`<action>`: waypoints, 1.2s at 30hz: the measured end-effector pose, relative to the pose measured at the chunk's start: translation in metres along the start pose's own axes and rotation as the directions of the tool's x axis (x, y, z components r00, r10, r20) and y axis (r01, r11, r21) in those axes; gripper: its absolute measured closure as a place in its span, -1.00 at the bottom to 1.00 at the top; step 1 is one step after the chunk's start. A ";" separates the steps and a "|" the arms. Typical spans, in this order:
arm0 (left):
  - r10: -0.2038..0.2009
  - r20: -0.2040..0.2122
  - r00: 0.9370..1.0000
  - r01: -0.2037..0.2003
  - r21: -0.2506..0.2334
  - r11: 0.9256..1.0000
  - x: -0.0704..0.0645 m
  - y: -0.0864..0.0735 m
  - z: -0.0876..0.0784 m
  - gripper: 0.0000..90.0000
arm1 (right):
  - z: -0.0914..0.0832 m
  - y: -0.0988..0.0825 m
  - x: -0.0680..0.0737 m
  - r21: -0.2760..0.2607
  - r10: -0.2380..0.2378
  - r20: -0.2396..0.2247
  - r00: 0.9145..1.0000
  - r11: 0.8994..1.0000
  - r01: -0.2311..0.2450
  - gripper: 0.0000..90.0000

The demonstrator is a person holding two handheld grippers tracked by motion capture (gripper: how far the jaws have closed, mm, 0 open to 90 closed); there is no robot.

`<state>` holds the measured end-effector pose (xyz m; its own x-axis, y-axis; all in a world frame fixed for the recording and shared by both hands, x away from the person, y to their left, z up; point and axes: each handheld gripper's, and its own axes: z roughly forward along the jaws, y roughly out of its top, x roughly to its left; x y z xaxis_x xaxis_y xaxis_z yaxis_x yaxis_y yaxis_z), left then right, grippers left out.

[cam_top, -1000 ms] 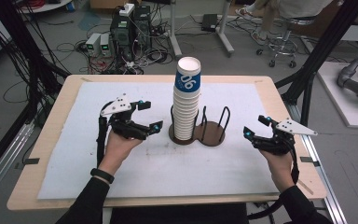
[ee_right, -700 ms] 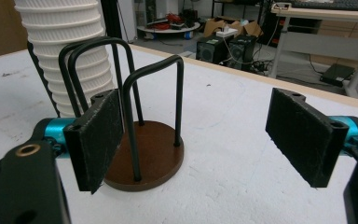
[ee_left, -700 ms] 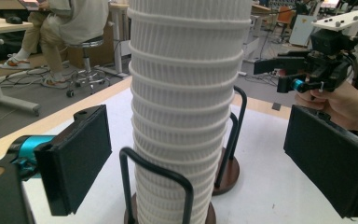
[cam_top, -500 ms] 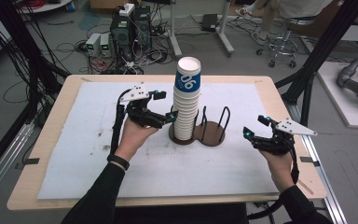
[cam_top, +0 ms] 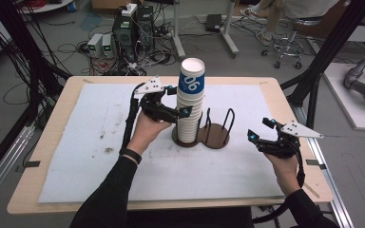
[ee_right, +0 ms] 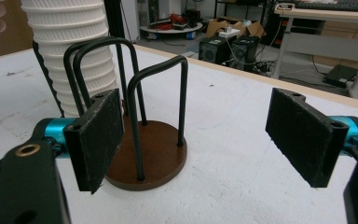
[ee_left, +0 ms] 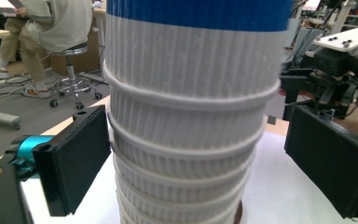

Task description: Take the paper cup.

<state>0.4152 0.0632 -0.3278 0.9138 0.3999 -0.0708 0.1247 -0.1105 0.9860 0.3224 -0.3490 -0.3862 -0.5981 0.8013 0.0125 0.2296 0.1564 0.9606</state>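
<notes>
High view: the stack of paper cups [cam_top: 190, 107] stands upright in the left ring of a two-ring wooden holder [cam_top: 215, 135] at the centre of the counter [cam_top: 66, 142]. The left claw [cam_top: 183, 100] sits released at the stack's nine o'clock side, jaws either side of the upper cups, below the blue-banded top cup [cam_top: 191, 78]. The right claw [cam_top: 257, 129] rests released at four o'clock from the holder, well apart from it, with nothing between its jaws.

Left gripper view: the ribbed white cups [ee_left: 186, 135] stand between the two pads. The left pad [ee_left: 74, 163] looks to touch or nearly touch a rim; the right pad [ee_left: 331, 163] stands clear. Judgement: closing should be centred and level so both pads meet the same cup just under one rim, with light pressure, since the thin walls will dent; any lift should go straight up so the lower cups stay seated.

Right gripper view: the holder's empty ring [ee_right: 154, 121] with its wire hoops lies ahead, at eleven o'clock from the released jaws.

Against the earliest frame: the left claw has travelled from nine o'clock on the counter up to the stack; the right claw is unchanged.
</notes>
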 end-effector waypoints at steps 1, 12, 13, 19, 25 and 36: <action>-0.005 0.003 1.000 0.005 0.001 1.000 0.001 0.000 0.002 -0.85 | 0.000 0.000 0.000 -0.002 -0.001 -0.001 1.000 1.000 0.001 -0.57; -0.007 0.003 1.000 0.007 0.012 1.000 0.006 -0.003 0.014 -0.82 | 0.001 0.001 0.003 -0.001 0.000 -0.023 1.000 1.000 0.000 -0.57; 0.000 0.006 1.000 0.000 0.009 1.000 0.006 -0.002 0.014 -0.77 | 0.001 0.003 0.004 -0.005 0.000 -0.031 1.000 1.000 0.000 -0.57; 0.004 0.008 1.000 -0.004 0.010 1.000 0.006 -0.002 0.014 -0.77 | 0.004 0.008 0.009 -0.005 -0.007 -0.056 0.998 1.000 0.006 -0.57; 0.005 0.010 1.000 -0.005 0.008 1.000 0.006 -0.002 0.014 -0.76 | 0.004 0.019 0.013 -0.019 -0.005 -0.086 0.996 1.000 0.004 -0.57; 0.008 0.006 1.000 -0.008 0.009 1.000 0.006 -0.002 0.014 -0.76 | 0.021 0.058 0.019 -0.038 -0.021 -0.149 0.989 0.999 0.016 -0.57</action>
<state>0.4257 0.0532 -0.3319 0.9172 0.3932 -0.0637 0.1206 -0.1217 0.9852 0.3406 -0.3121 -0.3357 -0.7105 0.7029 0.0332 0.1906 0.1468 0.9706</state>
